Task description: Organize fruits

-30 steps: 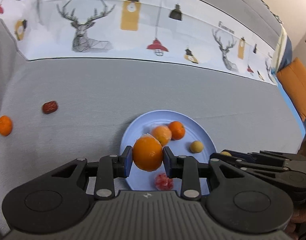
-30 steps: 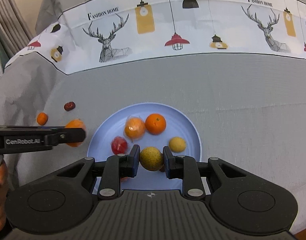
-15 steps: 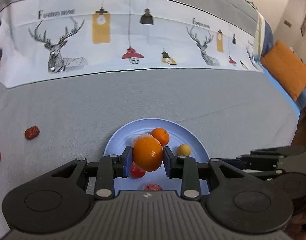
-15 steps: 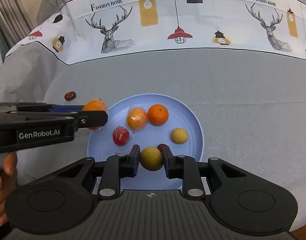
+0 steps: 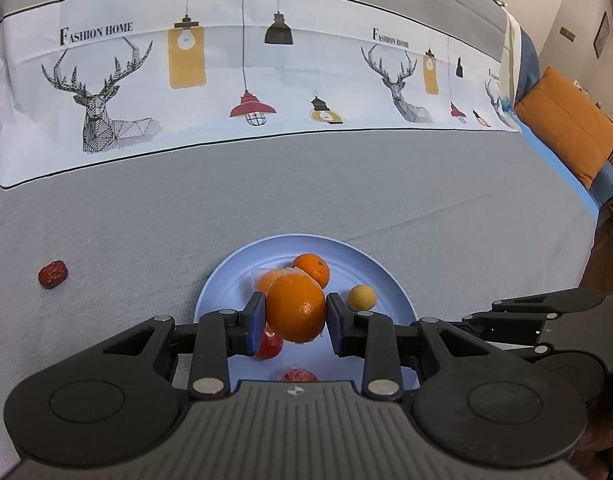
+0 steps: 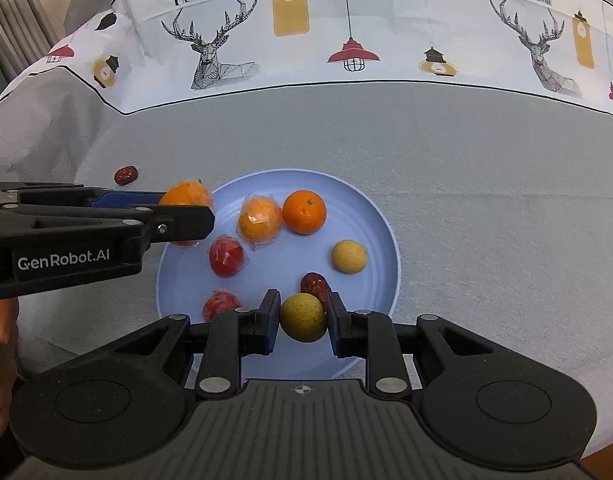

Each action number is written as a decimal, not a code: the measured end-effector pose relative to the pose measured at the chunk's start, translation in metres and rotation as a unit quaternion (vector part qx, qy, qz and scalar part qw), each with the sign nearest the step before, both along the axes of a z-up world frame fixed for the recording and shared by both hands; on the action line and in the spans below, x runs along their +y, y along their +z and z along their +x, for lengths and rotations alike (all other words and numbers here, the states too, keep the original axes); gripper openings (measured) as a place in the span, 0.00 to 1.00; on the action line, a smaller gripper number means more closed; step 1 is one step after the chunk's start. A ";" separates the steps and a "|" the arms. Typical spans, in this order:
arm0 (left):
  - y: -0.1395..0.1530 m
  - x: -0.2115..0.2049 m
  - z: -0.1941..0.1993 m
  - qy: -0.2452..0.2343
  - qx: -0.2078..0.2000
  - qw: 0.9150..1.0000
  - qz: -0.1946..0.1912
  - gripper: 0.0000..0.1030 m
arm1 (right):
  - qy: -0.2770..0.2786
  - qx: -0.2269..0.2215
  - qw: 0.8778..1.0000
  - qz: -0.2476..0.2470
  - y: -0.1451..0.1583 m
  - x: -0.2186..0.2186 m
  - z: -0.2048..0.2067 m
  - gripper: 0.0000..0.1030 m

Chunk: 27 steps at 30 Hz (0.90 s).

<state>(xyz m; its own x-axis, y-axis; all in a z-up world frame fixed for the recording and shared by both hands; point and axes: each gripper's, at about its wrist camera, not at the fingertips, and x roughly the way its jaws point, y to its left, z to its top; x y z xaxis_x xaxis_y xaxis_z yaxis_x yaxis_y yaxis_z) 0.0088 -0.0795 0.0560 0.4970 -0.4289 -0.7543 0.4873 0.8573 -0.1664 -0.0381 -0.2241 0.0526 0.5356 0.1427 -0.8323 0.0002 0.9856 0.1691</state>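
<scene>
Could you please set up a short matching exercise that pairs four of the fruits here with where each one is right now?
Things:
1. wrapped orange
2. yellow-green fruit
3. unwrapped orange
4. red date left of the blue plate

Places:
A. lying on the grey cloth
B. held in the right gripper
C. resting on the plate's far side
D. held in the left gripper

Pairs: 1-D, 2-B, 3-C, 4-A

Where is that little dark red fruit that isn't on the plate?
The dark red fruit lies on the grey cloth, left of the blue plate in the left wrist view; the right wrist view shows it beyond the left gripper.
</scene>
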 end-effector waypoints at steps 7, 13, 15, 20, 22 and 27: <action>-0.003 -0.001 0.001 0.001 0.000 1.000 0.009 0.34 | 0.003 0.003 1.000 0.000 -0.003 0.001 0.001 0.25; -0.004 -0.002 0.003 0.000 0.000 1.000 0.013 0.34 | 0.004 0.001 1.000 0.002 -0.004 0.002 0.002 0.25; -0.005 -0.003 0.003 -0.002 -0.001 1.000 0.015 0.34 | 0.004 0.000 1.000 0.002 -0.004 0.002 0.002 0.25; -0.006 -0.006 0.002 -0.005 -0.001 1.000 0.017 0.34 | 0.004 0.000 1.000 0.000 -0.005 0.002 0.001 0.25; -0.005 -0.006 0.002 -0.005 -0.001 1.000 0.016 0.34 | 0.005 0.000 1.000 0.000 -0.005 0.003 0.001 0.25; -0.004 -0.005 0.001 -0.005 -0.003 1.000 0.013 0.34 | 0.007 0.000 1.000 0.000 -0.005 0.004 0.001 0.25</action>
<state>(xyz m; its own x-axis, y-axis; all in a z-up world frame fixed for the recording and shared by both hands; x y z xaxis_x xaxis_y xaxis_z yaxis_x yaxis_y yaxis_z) 0.0099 -0.0842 0.0517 0.4966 -0.4152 -0.7622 0.4975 0.8558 -0.1421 -0.0370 -0.2201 0.0476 0.5334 0.1507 -0.8323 -0.0145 0.9855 0.1692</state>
